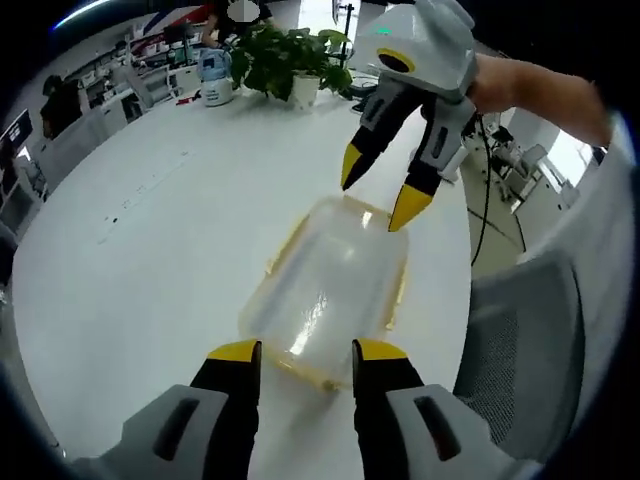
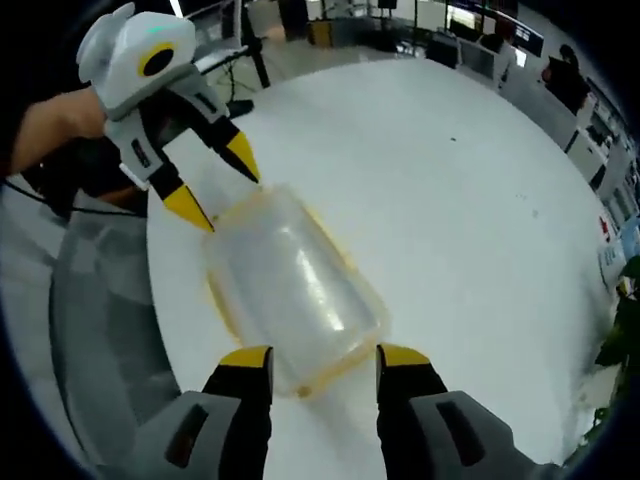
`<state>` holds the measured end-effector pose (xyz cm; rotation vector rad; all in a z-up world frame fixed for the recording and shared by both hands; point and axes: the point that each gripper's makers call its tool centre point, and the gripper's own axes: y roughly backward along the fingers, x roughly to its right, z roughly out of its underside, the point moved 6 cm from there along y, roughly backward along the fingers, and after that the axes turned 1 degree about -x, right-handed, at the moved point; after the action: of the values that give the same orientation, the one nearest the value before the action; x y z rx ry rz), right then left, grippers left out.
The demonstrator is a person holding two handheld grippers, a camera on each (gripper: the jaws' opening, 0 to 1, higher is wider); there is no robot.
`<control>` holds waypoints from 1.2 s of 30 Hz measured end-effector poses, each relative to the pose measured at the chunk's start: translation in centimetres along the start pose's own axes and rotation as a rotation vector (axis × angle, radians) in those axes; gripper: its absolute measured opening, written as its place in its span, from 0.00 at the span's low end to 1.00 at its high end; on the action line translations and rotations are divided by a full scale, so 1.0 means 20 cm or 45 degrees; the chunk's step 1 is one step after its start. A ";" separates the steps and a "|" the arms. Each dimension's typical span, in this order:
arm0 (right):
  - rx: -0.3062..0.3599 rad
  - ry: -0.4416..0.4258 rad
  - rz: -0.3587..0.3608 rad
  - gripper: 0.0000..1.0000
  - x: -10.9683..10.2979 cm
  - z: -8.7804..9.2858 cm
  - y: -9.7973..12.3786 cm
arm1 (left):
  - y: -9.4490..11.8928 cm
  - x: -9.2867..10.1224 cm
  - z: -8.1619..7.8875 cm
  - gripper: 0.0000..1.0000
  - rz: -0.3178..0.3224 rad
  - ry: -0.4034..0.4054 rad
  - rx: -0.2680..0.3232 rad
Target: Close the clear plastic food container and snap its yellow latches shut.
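Observation:
A clear plastic food container (image 1: 330,290) with yellow latches along its rim lies on the white table (image 1: 150,220), its lid resting on top. My left gripper (image 1: 297,352) stands open at the container's near end, its yellow tips just above the rim. My right gripper (image 1: 378,197) hangs open over the far end, held by a hand. In the right gripper view the same container (image 2: 295,295) runs away from my right gripper (image 2: 324,358), which is open at the near end, and my left gripper (image 2: 215,185) is open at the far end.
A potted plant (image 1: 290,62) and a blue-and-white jar (image 1: 215,80) stand at the table's far side. A grey mesh chair (image 1: 520,340) sits at the table edge beside the container. Desks and monitors line the room beyond.

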<state>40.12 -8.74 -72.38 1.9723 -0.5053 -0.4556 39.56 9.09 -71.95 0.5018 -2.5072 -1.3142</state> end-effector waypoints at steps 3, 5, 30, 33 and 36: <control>-0.001 0.039 0.005 0.39 0.00 -0.01 0.00 | 0.00 0.00 0.00 0.36 -0.001 -0.034 -0.012; -0.002 0.054 -0.006 0.38 0.00 -0.01 0.00 | -0.01 -0.01 0.01 0.36 -0.002 -0.038 -0.019; 0.029 0.178 -0.057 0.35 -0.05 -0.08 -0.04 | -0.08 0.04 -0.09 0.35 0.053 -0.180 0.035; 0.035 0.191 -0.064 0.35 -0.06 -0.10 -0.06 | -0.10 0.05 -0.10 0.35 0.063 -0.186 0.035; 0.037 0.205 -0.071 0.35 -0.07 -0.11 -0.07 | -0.11 0.06 -0.11 0.35 0.068 -0.190 0.039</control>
<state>40.32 -5.87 -72.51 2.0351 -0.3574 -0.3219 39.77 5.85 -72.42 0.3524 -2.6451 -1.3407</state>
